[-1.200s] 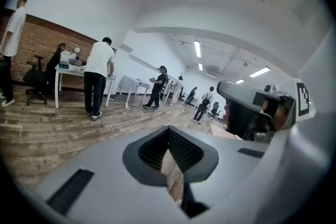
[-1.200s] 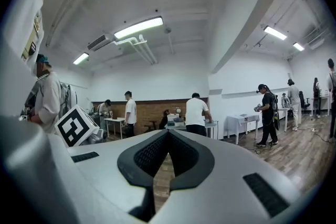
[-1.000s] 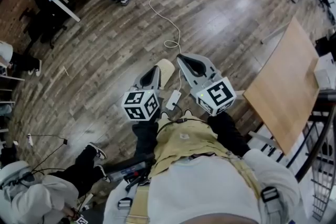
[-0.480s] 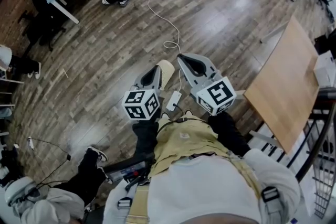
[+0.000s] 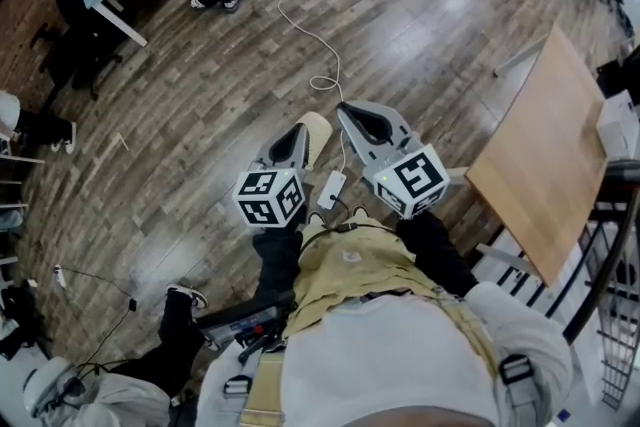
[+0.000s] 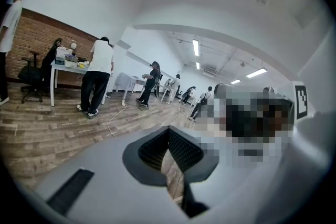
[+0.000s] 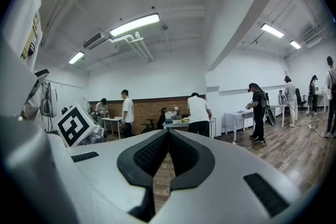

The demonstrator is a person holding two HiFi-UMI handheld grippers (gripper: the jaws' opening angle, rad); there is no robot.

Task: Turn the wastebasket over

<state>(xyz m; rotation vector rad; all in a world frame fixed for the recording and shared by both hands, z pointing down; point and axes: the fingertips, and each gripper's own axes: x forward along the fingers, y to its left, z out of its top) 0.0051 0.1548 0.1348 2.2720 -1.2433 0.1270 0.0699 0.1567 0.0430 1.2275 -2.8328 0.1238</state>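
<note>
Head view — cable (image 5: 322, 83) past right gripper (image 5: 345, 109); tabletop (image 5: 545, 165) beside.

Brown plank floor (image 5: 200, 115), tan tabletop (image 5: 545, 165) (plain), red-brick wall (image 6: 37, 39), khaki vest (image 5: 350, 277)

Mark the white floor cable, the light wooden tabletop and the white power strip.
White floor cable (image 5: 284, 3): head view, on its upper bend.
Light wooden tabletop (image 5: 545, 165): head view, middle of its top face.
White rectangular power strip (image 5: 330, 188): head view, middle of its casing.

No legible text, labels or numbers anywhere.
</note>
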